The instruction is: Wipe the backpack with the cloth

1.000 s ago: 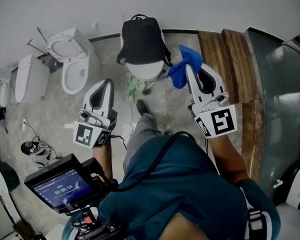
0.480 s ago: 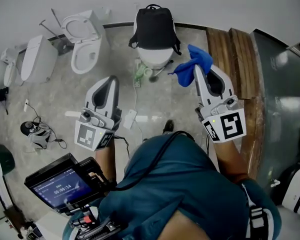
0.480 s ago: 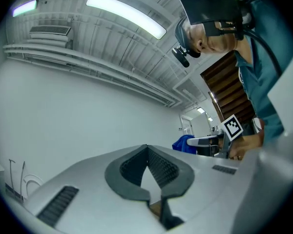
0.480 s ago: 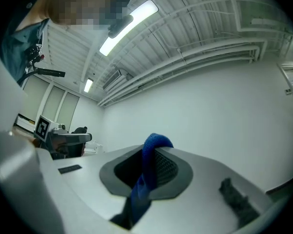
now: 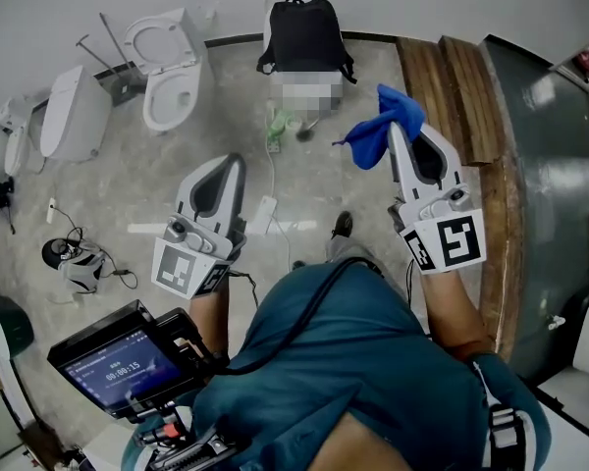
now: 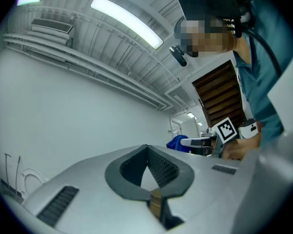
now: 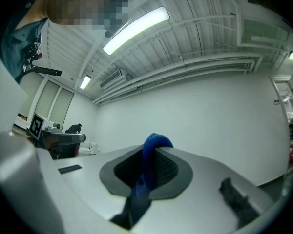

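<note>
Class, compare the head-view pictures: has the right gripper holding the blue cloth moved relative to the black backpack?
Yes. The right gripper, shut on the blue cloth, has drawn back from the black backpack; the gap between them has widened.

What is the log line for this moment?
right tool: shut on cloth | left tool: shut, empty | backpack: by wall, apart from cloth

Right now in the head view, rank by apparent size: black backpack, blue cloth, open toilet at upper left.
Largest: open toilet and black backpack, too alike to rank.
Smallest: blue cloth, though it sits nearer the camera, in the right hand-held gripper.
</note>
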Tool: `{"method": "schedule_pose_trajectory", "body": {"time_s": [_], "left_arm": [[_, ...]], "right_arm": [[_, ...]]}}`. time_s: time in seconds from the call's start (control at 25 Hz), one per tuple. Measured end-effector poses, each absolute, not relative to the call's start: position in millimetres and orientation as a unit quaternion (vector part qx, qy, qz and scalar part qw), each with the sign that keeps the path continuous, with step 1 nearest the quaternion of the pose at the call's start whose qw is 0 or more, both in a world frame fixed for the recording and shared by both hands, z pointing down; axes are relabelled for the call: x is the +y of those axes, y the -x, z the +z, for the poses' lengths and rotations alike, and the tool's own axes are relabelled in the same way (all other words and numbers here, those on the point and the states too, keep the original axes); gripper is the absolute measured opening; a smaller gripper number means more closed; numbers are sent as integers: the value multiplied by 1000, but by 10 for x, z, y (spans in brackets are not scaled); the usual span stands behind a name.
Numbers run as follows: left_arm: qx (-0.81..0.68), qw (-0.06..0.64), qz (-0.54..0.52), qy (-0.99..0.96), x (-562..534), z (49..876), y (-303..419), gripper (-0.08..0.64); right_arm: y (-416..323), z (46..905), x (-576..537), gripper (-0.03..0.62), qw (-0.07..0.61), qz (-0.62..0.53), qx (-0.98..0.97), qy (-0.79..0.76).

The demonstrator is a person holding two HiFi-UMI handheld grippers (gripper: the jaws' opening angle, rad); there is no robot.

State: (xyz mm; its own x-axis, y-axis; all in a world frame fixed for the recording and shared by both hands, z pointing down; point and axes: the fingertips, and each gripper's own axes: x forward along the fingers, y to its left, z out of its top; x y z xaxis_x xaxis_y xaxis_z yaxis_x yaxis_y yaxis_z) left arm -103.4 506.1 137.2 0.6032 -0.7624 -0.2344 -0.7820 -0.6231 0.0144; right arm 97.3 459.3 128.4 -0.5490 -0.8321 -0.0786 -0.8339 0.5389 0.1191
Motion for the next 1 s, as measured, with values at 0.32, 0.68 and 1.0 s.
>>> {"method": "schedule_pose_trajectory", "body": {"time_s": [0.32, 0.68, 1.0], "left_arm": [[424, 44, 96, 900, 5055, 1428, 963, 3], [413, 63, 97, 904, 5843, 1289, 768, 3], [406, 62, 102, 906, 5729, 1190, 618, 3]], "right_arm": [[-1079, 1301, 4680, 29, 7, 69, 876, 478], [-1238, 1222, 5495, 28, -13, 89, 869, 487], [-1354, 1154, 5396, 28, -16, 85, 867, 490]]}}
